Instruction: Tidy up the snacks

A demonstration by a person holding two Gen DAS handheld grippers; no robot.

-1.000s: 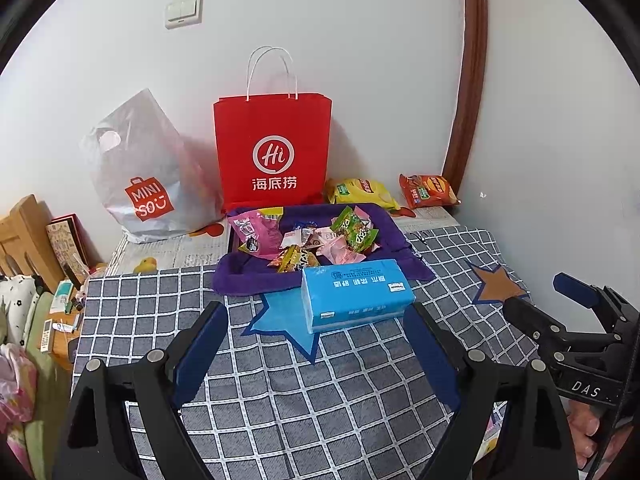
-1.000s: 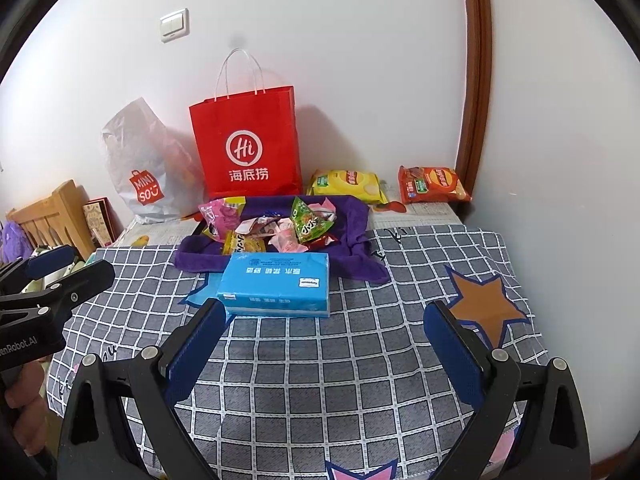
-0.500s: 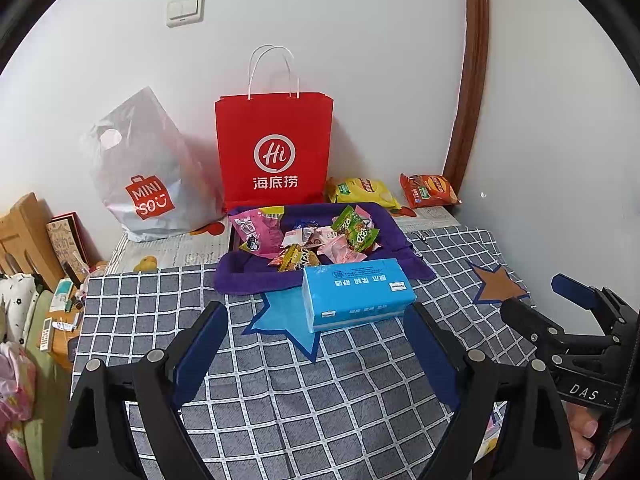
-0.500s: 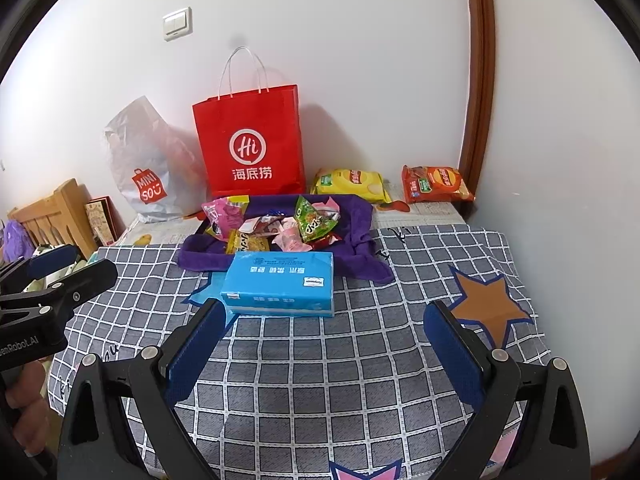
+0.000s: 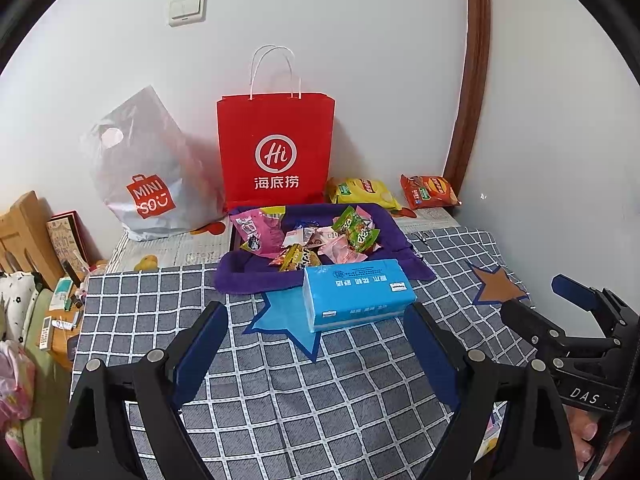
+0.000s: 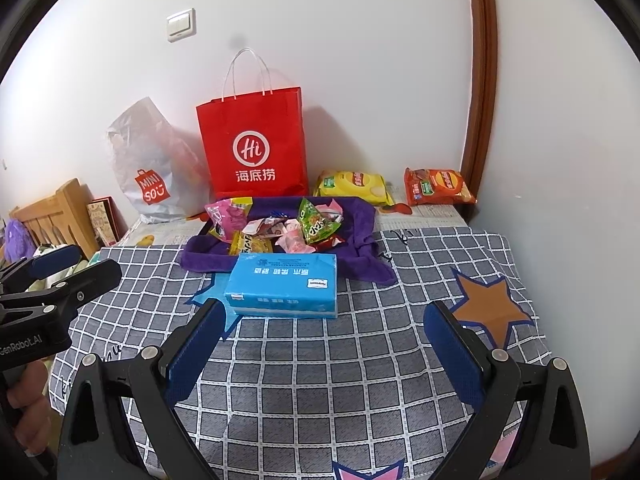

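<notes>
Several small snack packets [image 5: 320, 240] lie piled in a purple cloth-lined tray [image 5: 248, 280], also in the right wrist view [image 6: 360, 216]. A blue tissue box [image 5: 356, 294] [image 6: 284, 284] lies in front of it on the checked cloth. A yellow chip bag [image 5: 362, 192] [image 6: 350, 186] and an orange chip bag [image 5: 430, 191] [image 6: 438, 187] lie at the back by the wall. My left gripper [image 5: 316, 348] is open and empty, short of the tissue box. My right gripper [image 6: 324, 344] is open and empty, also short of the box.
A red paper bag [image 5: 276, 152] and a grey plastic shopping bag [image 5: 148, 176] stand against the wall behind the tray. A wooden rack [image 5: 24, 232] and clutter sit off the table's left edge. A wall rises along the right side.
Both views have shifted only slightly; the scene sits a touch lower and nearer. Nothing on the table has moved and both grippers stay open.
</notes>
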